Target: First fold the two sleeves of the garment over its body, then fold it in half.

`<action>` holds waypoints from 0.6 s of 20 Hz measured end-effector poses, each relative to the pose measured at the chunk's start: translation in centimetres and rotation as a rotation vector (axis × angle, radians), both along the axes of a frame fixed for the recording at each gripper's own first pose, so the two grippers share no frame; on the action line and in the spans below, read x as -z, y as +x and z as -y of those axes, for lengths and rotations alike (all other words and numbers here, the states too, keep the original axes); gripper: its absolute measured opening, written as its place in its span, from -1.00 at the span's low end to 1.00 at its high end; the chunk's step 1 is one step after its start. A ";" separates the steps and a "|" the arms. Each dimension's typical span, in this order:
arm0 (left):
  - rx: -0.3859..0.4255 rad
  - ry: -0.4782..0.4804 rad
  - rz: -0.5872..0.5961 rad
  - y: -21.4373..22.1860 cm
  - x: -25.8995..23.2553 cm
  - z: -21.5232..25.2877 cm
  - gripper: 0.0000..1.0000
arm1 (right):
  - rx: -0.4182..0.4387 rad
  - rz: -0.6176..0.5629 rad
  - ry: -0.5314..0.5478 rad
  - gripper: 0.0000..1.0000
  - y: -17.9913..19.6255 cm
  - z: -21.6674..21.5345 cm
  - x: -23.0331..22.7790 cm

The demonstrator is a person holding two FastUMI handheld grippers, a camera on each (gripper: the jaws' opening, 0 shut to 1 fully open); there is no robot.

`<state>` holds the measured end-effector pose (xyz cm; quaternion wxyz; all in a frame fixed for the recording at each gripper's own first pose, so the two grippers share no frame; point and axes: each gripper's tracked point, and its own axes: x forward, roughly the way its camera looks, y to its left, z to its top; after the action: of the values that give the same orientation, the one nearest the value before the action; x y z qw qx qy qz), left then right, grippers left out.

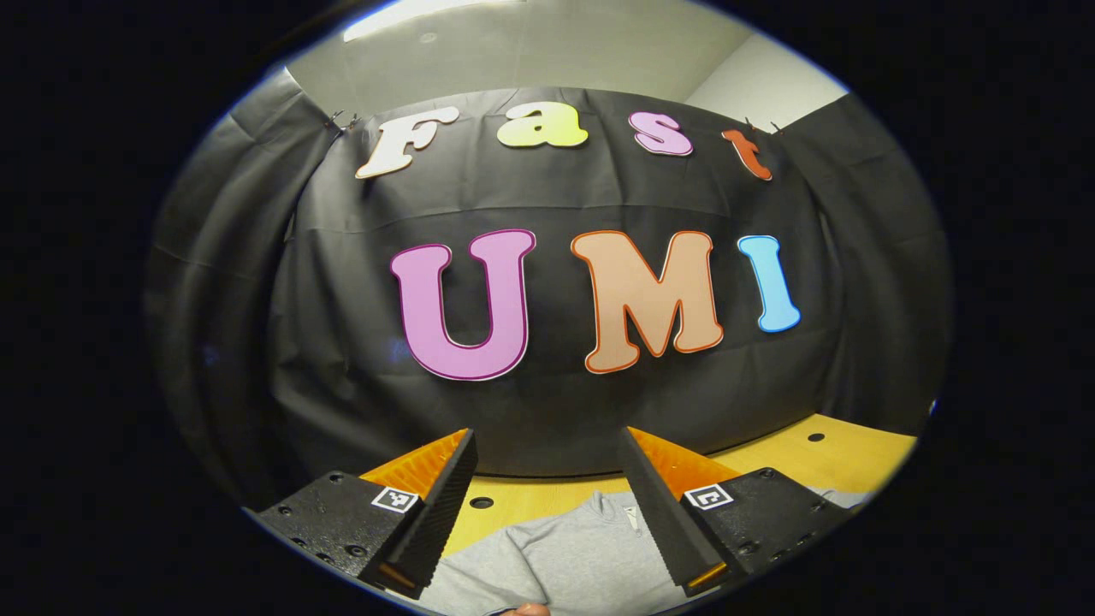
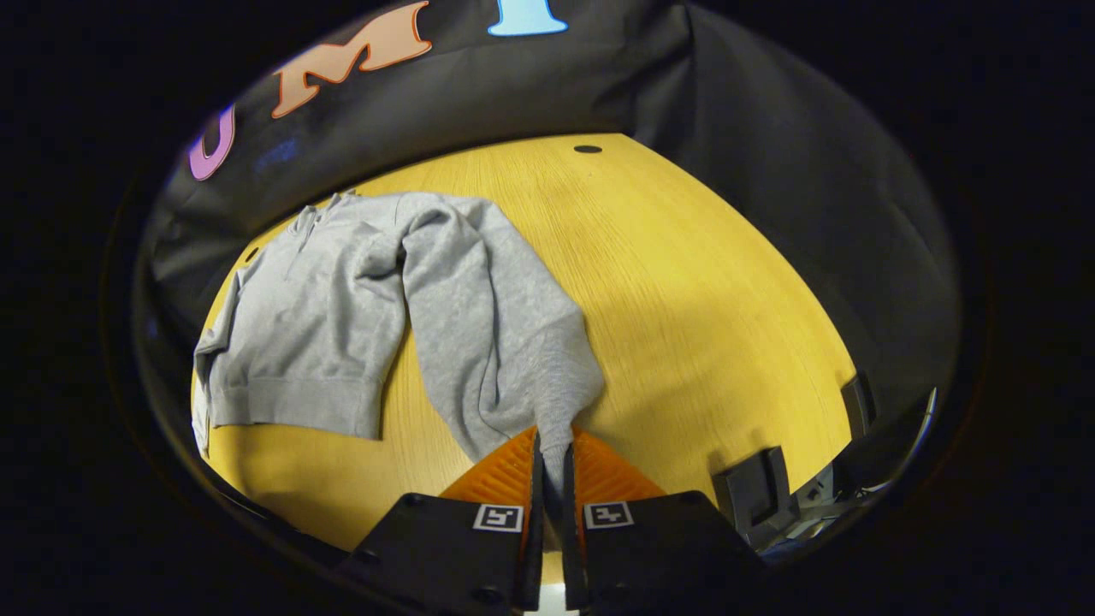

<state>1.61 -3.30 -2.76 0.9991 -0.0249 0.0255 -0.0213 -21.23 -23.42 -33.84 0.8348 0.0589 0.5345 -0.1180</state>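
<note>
A grey sweatshirt [image 2: 316,316] lies on the yellow wooden table [image 2: 701,291], collar toward the booth wall and hem toward me. One long sleeve [image 2: 505,342] runs from the shoulder down to my right gripper [image 2: 553,449], which is shut on the cuff and holds it lifted off the table. In the left gripper view the sweatshirt's collar and chest [image 1: 565,547] lie below my left gripper [image 1: 547,453], which is open, held above the cloth and pointed at the wall.
The table has small dark holes [image 2: 588,149] near its far edge. Black brackets [image 2: 757,492] are clamped at the near right table edge. Bare wood stretches to the right of the sleeve.
</note>
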 end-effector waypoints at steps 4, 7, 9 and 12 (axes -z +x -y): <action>-0.015 0.013 0.009 -0.1 -0.3 -0.7 0.93 | -0.003 0.085 0.022 -0.76 4.1 -0.9 -2.7; -0.030 0.026 0.024 -0.2 -0.6 -1.5 0.86 | -0.005 0.139 0.055 -0.76 7.1 -2.1 -4.5; -0.044 0.033 0.022 -0.4 -0.5 -2.3 0.92 | 0.009 0.173 0.100 -0.77 9.2 -3.2 -5.6; -0.069 0.039 0.014 -0.8 -0.3 -3.5 0.99 | 0.025 0.224 0.154 -0.76 12.3 -4.8 -7.3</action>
<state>0.86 0.21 -2.45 0.9997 -0.0059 0.0179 0.0136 -8.97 -18.65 -26.56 0.8808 0.1421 0.4446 -0.0797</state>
